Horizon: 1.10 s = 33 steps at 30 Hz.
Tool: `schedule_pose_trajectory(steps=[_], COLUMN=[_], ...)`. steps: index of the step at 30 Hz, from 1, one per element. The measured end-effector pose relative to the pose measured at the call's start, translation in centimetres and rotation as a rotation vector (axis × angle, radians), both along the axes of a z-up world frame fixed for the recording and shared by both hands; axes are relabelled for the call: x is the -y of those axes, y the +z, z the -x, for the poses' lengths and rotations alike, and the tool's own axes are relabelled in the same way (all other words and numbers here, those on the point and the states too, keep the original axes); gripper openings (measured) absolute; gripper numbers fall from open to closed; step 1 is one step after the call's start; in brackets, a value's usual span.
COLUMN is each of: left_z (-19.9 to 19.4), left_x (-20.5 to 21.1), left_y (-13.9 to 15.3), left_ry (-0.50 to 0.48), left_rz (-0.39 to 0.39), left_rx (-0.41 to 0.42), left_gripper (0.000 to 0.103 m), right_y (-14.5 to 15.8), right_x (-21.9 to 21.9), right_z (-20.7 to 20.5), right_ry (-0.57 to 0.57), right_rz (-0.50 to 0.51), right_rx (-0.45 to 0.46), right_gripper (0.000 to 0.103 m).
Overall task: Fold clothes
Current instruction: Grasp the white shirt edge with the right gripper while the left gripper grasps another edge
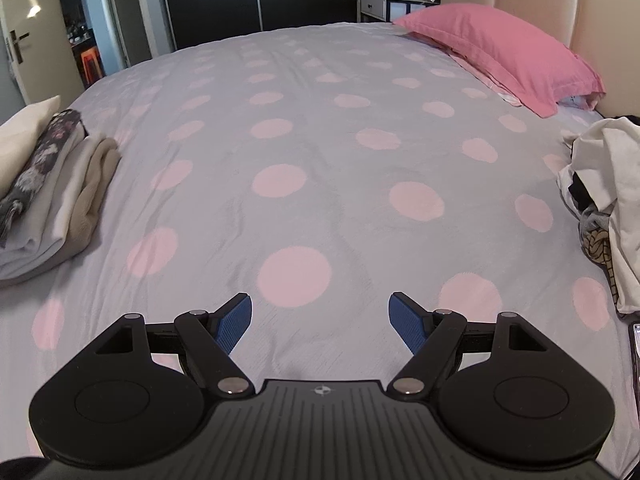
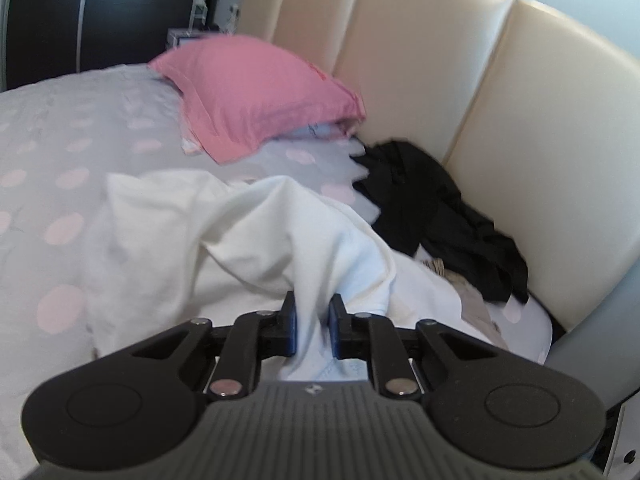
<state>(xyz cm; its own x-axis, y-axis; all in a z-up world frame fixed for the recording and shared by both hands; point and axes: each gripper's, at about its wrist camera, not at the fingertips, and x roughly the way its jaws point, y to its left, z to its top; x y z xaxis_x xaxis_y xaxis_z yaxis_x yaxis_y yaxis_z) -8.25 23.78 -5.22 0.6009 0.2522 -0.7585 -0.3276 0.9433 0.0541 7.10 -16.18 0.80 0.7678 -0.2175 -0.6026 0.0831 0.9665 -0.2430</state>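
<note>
Fingers: left gripper (image 1: 320, 322) spread wide above the dotted bedcover (image 1: 304, 152), holding nothing; right gripper (image 2: 313, 326) pinching a bunched fold of the white garment (image 2: 256, 224). White garment: crumpled on the bedcover near the headboard (image 2: 520, 128). Black garment (image 2: 436, 212): heaped against the headboard, just beyond the white one. Folded stack (image 1: 52, 188): at the bed's left edge. Unfolded pile (image 1: 604, 200): at the right edge. Pink pillow (image 1: 504, 56): at the head.
</note>
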Motion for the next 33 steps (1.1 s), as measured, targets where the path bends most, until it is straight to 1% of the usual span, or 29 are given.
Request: schedule_pose_trajectory(steps=[1,2,6,11,14,15,17,19,22,24,27,29,33], left_z=[0.3,0.6,1.5,2.5,3.2,3.4,3.9,4.4,5.1,5.4,5.6,5.8,5.8], left_x=[-0.1,-0.2,-0.4,-0.5,-0.7,-0.9,-1.2,-1.7,-2.3,-2.5,-2.4,-2.2,-1.1], left_y=[0.0,0.0,0.3,1.0,1.5,1.6,1.9,2.2,2.5,2.5,2.1,1.9,1.8], left_ry=[0.002,0.003,0.005,0.003,0.006,0.009,0.019,0.032,0.046,0.044,0.028,0.009,-0.04], left_rz=[0.001,0.0,0.023,0.031,0.04,0.042,0.04,0.037,0.042,0.05,0.06,0.073,0.091], left_rx=[0.005,0.01,0.028,0.056,0.077,0.084,0.094,0.105,0.116,0.116,0.106,0.099,0.083], left_gripper=[0.075,0.075,0.075,0.075,0.075,0.075,0.075,0.075,0.075,0.075,0.075,0.075,0.075], right_y=[0.4,0.8,2.1,3.2,3.0,2.7,1.7,0.2,-2.8,-4.6,-5.8,-5.7,-4.9], right_x=[-0.8,-1.8,-6.2,-12.6,-16.7,-18.1,-21.0,-23.4,-26.0,-26.8,-27.0,-26.6,-25.0], right_z=[0.7,1.4,4.7,9.0,11.6,12.7,15.1,17.5,19.5,20.2,20.2,20.5,20.3], right_ry=[0.021,0.051,0.186,0.392,0.534,0.58,0.68,0.767,0.844,0.856,0.878,0.894,0.892], right_rz=[0.001,0.003,-0.033,-0.134,-0.213,-0.222,-0.207,-0.196,-0.162,-0.139,-0.133,-0.128,-0.113], right_rx=[0.017,0.036,0.07,0.066,0.018,0.0,-0.034,-0.093,-0.196,-0.248,-0.309,-0.311,-0.304], right_gripper=[0.009,0.007,0.005,0.004,0.004,0.004,0.004,0.004,0.004,0.006,0.015,0.034,0.036])
